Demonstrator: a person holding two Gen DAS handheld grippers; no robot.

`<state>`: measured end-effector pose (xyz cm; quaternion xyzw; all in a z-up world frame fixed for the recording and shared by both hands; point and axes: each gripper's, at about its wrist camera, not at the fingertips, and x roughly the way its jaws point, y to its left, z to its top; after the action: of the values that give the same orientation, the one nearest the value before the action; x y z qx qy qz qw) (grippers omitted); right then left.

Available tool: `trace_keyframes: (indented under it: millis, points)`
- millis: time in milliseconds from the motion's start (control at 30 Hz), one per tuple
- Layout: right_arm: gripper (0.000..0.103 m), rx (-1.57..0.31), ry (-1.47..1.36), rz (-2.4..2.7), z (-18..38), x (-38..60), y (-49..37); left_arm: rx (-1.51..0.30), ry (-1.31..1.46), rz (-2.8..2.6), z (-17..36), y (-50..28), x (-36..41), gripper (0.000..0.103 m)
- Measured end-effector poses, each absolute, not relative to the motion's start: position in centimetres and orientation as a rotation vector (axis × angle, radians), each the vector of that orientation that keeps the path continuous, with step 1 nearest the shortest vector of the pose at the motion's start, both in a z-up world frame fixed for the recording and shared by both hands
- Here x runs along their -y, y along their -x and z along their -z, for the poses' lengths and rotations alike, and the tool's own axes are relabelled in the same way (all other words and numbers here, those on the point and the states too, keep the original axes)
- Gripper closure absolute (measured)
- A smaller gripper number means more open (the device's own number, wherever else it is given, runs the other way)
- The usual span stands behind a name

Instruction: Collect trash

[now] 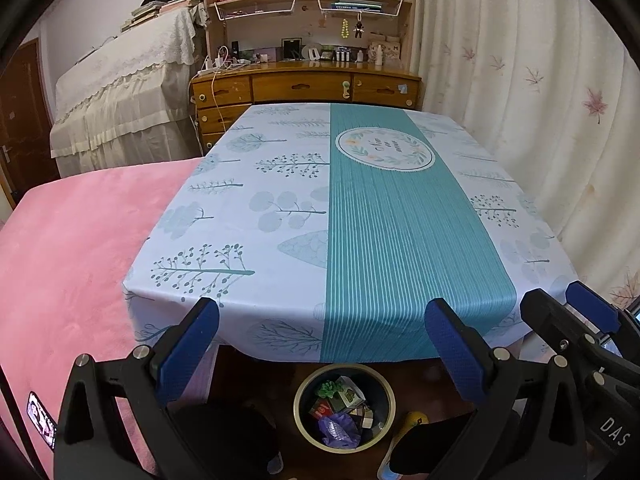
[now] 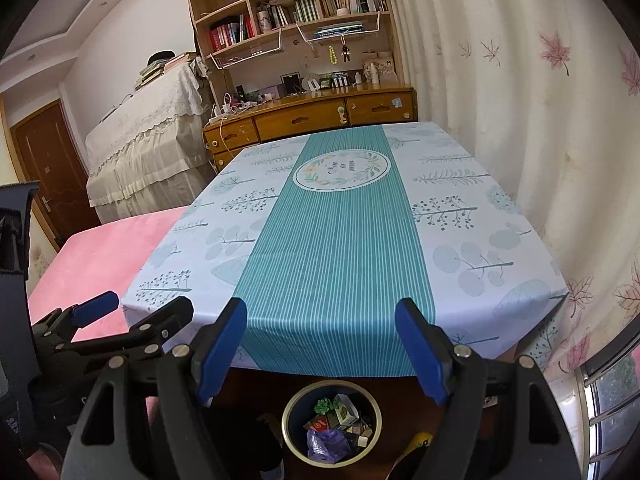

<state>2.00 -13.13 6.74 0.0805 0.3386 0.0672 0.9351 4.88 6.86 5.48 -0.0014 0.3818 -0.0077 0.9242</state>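
Under the table (image 1: 280,208), round bin (image 1: 301,404), mixed trash (image 1: 340,408)

Open bin (image 1: 344,380) mouth below table (image 1: 280,208) edge, unobstructed

Pale blue, teal and pink

The tablecloth (image 1: 248,216) is pale blue with grey-blue tree prints and a teal white-striped band; the bed cover (image 1: 80,240) is plain pink; the curtain (image 2: 520,92) is cream with pink maple leaves; gripper pads (image 2: 220,344) are blue.
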Motion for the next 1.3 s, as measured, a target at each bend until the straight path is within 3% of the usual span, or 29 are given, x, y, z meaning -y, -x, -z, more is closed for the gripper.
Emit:
trace_keyframes:
  millis: [1300]
  points:
    - [0.026,-0.676,-0.148,-0.125,-7.35,13.37,-2.1,-0.791,-0.009,-0.001,-5.64,-4.51,-7.31,0.001]
